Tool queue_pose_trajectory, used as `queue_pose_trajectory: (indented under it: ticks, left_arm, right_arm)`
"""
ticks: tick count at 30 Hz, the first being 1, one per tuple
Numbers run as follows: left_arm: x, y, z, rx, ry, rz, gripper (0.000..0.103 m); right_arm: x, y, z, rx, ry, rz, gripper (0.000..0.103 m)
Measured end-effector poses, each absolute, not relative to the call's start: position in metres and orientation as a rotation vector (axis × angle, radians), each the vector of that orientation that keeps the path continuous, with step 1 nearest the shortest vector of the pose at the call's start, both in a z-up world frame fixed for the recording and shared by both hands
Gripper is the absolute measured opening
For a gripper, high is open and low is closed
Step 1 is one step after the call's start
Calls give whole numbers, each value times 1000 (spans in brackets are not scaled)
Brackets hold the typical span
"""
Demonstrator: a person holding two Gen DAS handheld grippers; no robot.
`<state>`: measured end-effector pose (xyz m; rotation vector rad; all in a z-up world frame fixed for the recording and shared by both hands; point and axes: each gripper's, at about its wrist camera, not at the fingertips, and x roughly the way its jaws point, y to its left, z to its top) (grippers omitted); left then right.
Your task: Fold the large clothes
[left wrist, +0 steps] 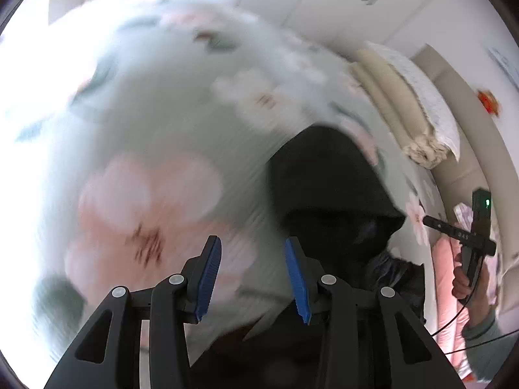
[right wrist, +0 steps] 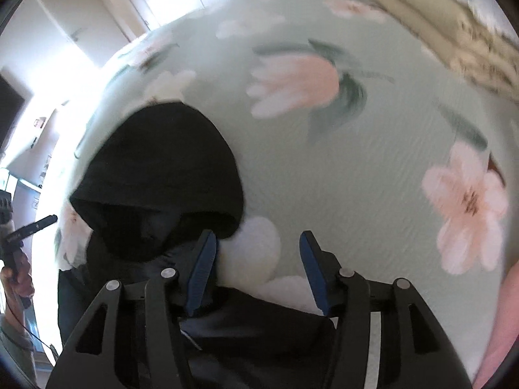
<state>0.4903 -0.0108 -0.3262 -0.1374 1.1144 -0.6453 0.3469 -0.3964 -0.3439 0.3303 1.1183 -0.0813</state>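
Item: black hooded garment, lying on a pale green floral bedspread. Hood ahead and to the left of the right gripper; body fabric runs under and behind both grippers.

Right gripper: jaws apart, nothing between them. Its left pad hovers at the hood's edge; whether it touches the cloth cannot be told. The right pad sits over bare bedspread.

Left gripper: jaws apart, empty. The hood lies ahead and to its right; the bedspread fills everything to its left, heavily blurred.

Step in hand, as judged: taking hold of the upper garment near hood and shoulders, ready for a first fold. To do it well, each gripper should pinch only the garment's layers at matching points either side of the hood, keeping the bedspread out of the bite.

Edges: stacked cream bedding far ahead-right of the left gripper. Pink fabric far right of the right gripper.

Open room: wide bedspread ahead of both grippers, enough for the fold.
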Motion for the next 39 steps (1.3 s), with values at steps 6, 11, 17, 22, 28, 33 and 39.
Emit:
queue_pose_trajectory:
  ticks: [6, 11, 17, 22, 28, 33, 39]
  left_arm:
    - [511, -111, -315, -55, 1090, -761, 43]
    - [529, -148, -395, 19, 1278, -730, 41]
    - [526, -126, -426, -124, 1265, -770, 41]
    - [524, -118, -412, -100, 1257, -774, 39]
    - [508, -114, -369, 164, 1154, -702, 40]
    - [521, -117, -359, 200, 1178, -706, 40]
    - [555, -105, -371, 52, 1240, -722, 40]
  right_arm:
    - [405, -345, -330, 289, 1088, 5, 56]
    - [441, -316, -377, 248, 1178, 16, 56]
    - [438, -317, -427, 225, 1248, 29, 56]
    - [435, -320, -419, 215, 1246, 38, 56]
    - [406, -349, -371, 234, 1176, 76, 61]
    - [397, -383, -361, 200, 1185, 55, 65]
    - [403, -406, -397, 350, 1267, 114, 65]
